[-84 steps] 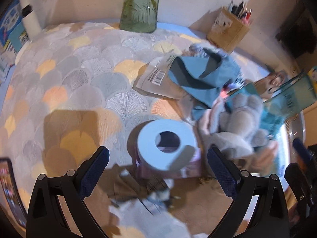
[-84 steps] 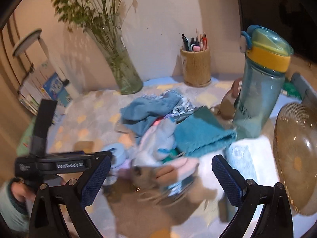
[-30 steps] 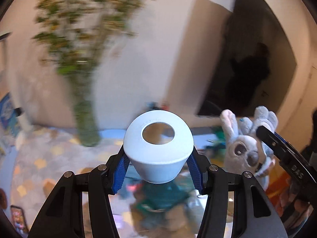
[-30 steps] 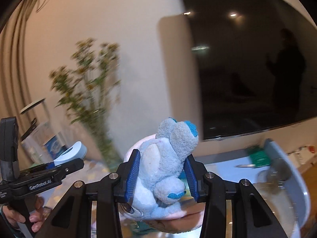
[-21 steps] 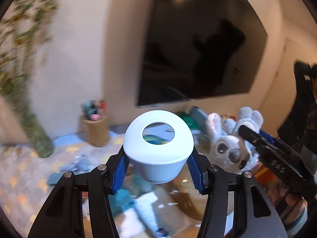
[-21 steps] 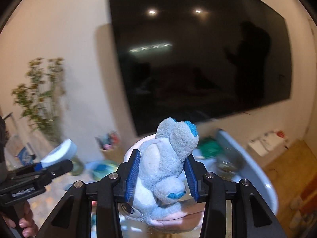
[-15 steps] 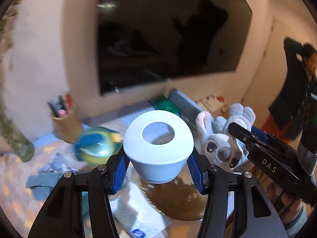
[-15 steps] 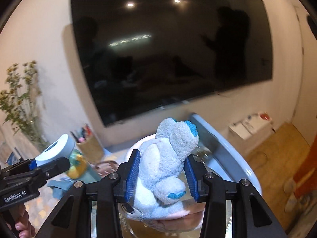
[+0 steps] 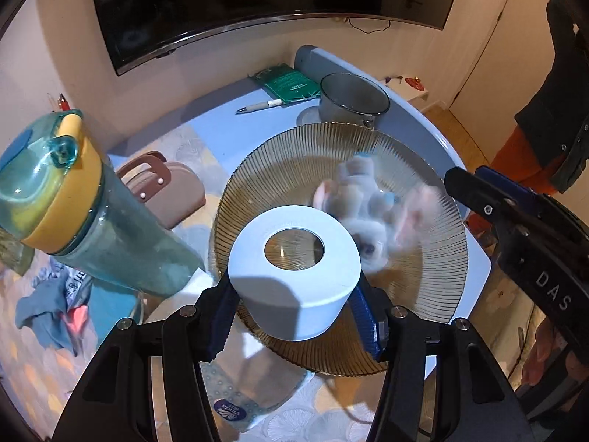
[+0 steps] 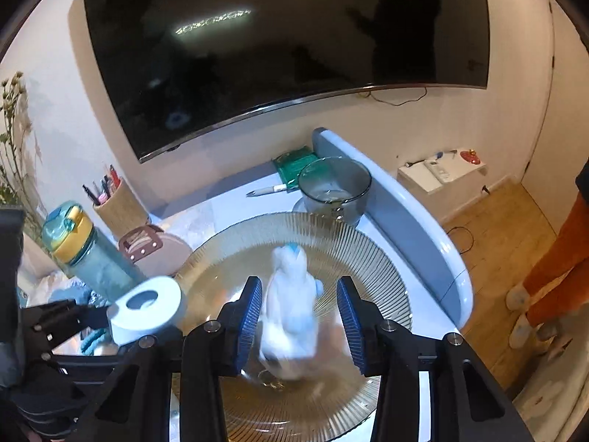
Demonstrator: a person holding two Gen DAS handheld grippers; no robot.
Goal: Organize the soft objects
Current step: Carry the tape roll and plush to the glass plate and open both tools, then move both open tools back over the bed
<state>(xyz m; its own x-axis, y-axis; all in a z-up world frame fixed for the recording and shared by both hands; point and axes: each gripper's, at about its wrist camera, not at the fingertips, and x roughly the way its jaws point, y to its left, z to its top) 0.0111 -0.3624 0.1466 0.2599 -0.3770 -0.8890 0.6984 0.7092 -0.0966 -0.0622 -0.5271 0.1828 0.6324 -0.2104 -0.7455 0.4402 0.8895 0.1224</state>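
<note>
The roll of paper [image 9: 293, 270] sits between the jaws of the left gripper [image 9: 294, 316]. The blue pads press on its 2 sides, so it is held. Its hole faces up at the camera, so its long axis runs along the jaws. It hangs over the near left part of the big glass plate [image 9: 423, 287], in the middle of the left wrist picture. To put it down, the roll only has to go down onto the plate.

The soft toy [image 10: 291, 305] is grey and blue. It is in the plate [image 10: 379, 258], between the jaws of the right gripper [image 10: 300, 318]. It looks blurry. In the right wrist picture there is a gap between the toy and the right pad, so I think the jaws are loose and not squeezing it. They stand about half open. In the left wrist picture the toy [image 9: 368, 213] lies just past the roll, toward the upper right.

So the left gripper is nearer the roll and the right gripper is nearer the toy. The toy could get in the way if the roll goes down too far forward.

Around the plate stand a water bottle [image 9: 73, 206] at the left, a glass cup [image 9: 351, 101] behind it, and a pen [image 9: 259, 105] on the tabletop [image 9: 221, 125]. The bottle is close to the left gripper and could get bumped.
</note>
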